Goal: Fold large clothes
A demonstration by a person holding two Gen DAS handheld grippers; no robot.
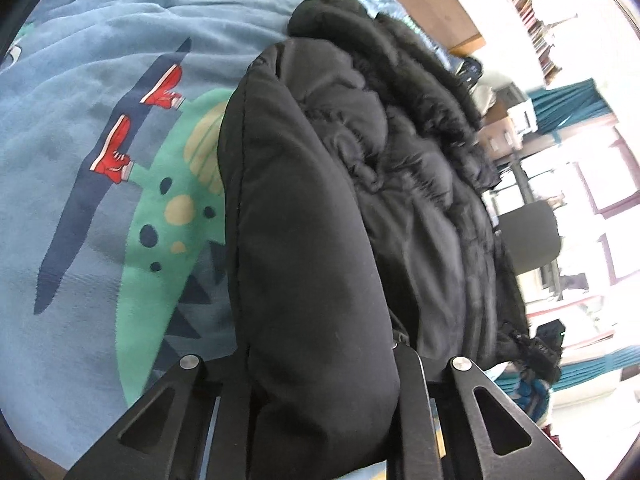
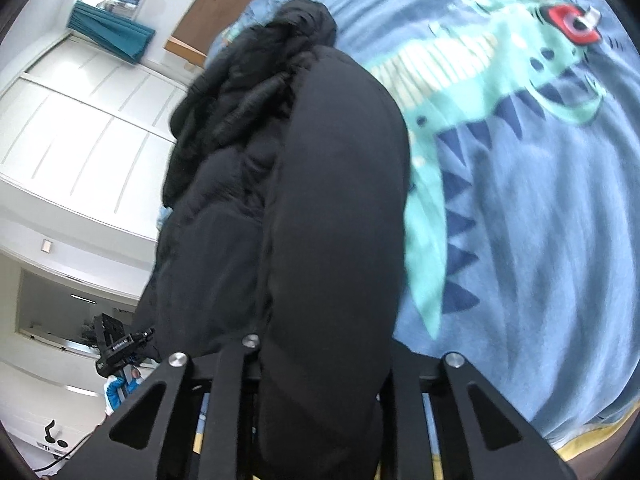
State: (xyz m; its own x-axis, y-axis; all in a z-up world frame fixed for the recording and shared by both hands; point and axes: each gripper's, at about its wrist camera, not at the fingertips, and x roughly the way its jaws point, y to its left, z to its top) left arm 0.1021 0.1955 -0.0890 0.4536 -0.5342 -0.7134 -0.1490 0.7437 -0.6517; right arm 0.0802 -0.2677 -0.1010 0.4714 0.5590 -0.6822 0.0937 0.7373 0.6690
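While the black padded jacket [image 1: 320,208] fills the middle of both wrist views, each tool is clamped on a thick, smooth roll of its fabric: the left gripper [image 1: 324,412] has its two fingers pressed against either side of a puffy fold that bulges up and over them, and the right gripper [image 2: 320,400] grips a similar rounded fold in the same way, with the padding swelling out between its black finger plates. The jacket [image 2: 280,200] is lifted off the blue bedspread [image 1: 80,160] at the gripped edge and stretches away from the cameras, its far end bunched into a crumpled heap with what looks like a furry hood or collar trim [image 1: 420,80] on the side towards the room. Beneath and beside it the bedspread [image 2: 540,220] shows a green cartoon dinosaur [image 1: 168,240] wearing red shoes [image 1: 116,156] in the left view, and the dinosaur [image 2: 500,80] with dark blue spikes in the right view. A wooden headboard [image 1: 424,4] stands beyond the far end of the jacket, teal curtains [image 2: 108,36] hang by a bright window, and white cupboard doors [image 2: 80,120] line the wall on the right gripper's outer side
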